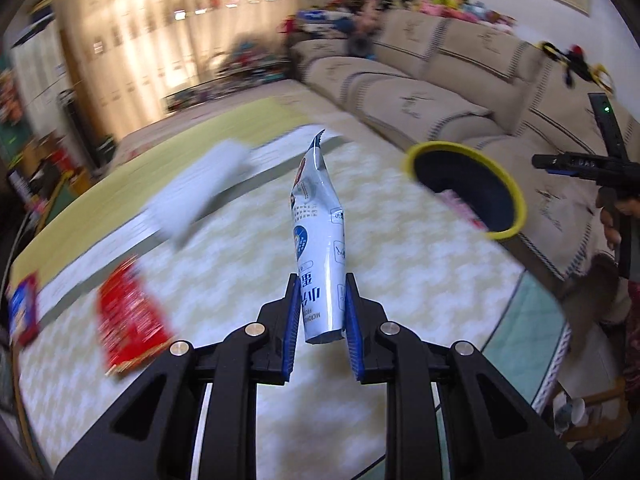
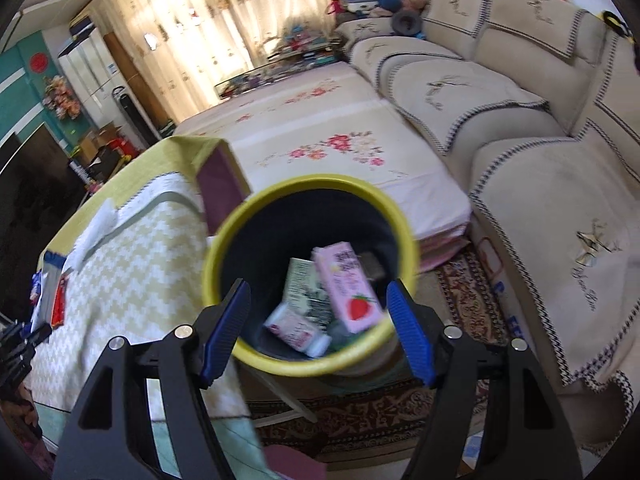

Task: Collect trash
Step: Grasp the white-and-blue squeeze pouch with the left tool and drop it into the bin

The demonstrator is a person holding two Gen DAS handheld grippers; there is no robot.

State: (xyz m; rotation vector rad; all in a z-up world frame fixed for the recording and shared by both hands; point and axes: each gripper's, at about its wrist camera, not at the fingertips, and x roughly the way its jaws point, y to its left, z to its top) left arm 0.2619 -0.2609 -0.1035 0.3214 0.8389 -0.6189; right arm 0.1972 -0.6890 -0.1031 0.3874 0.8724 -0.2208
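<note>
My left gripper (image 1: 322, 312) is shut on a blue-and-white snack wrapper (image 1: 318, 240) and holds it upright above the table. A yellow-rimmed dark bin (image 1: 466, 188) stands to its right past the table edge. My right gripper (image 2: 318, 332) is open and empty, its fingers either side of the bin's near rim (image 2: 308, 364); whether they touch it is unclear. In the bin lie a pink strawberry carton (image 2: 346, 288) and other packets. It also shows at the right edge of the left wrist view (image 1: 576, 166).
On the patterned table (image 1: 400, 280) lie a red packet (image 1: 128, 316), a blue packet (image 1: 22, 308) and a white wrapper (image 1: 200, 188). A beige sofa (image 2: 540, 140) runs along the right. A floral mat (image 2: 320, 140) and patterned rug (image 2: 460, 292) cover the floor.
</note>
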